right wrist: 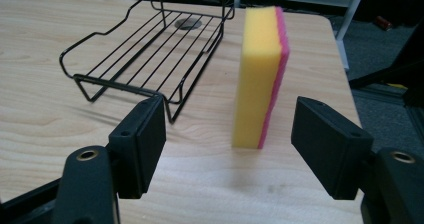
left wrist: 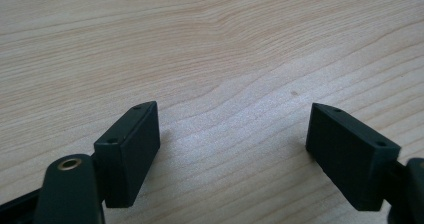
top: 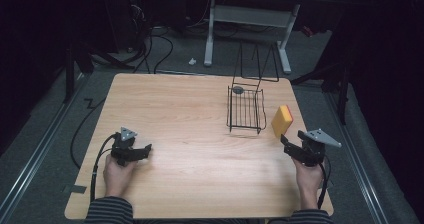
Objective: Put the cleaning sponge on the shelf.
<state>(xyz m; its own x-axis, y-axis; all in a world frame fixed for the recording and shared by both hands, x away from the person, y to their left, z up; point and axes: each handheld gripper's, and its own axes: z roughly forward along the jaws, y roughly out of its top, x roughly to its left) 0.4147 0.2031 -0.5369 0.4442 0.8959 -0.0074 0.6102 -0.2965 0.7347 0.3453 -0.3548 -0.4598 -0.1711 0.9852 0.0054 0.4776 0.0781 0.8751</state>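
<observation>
The right gripper has its jaws spread wide, and the sponge stands on its thin edge between them, but the pads do not touch it. That is risky: a tall, thin sponge can tip over from one small bump of a jaw. Just past the sponge sits the wire basket on the counter. A sponge that is pinched off-centre could twist and catch on the basket's rim. Far from the sponge, the left gripper rests spread wide over bare wood, holding nothing.
</observation>
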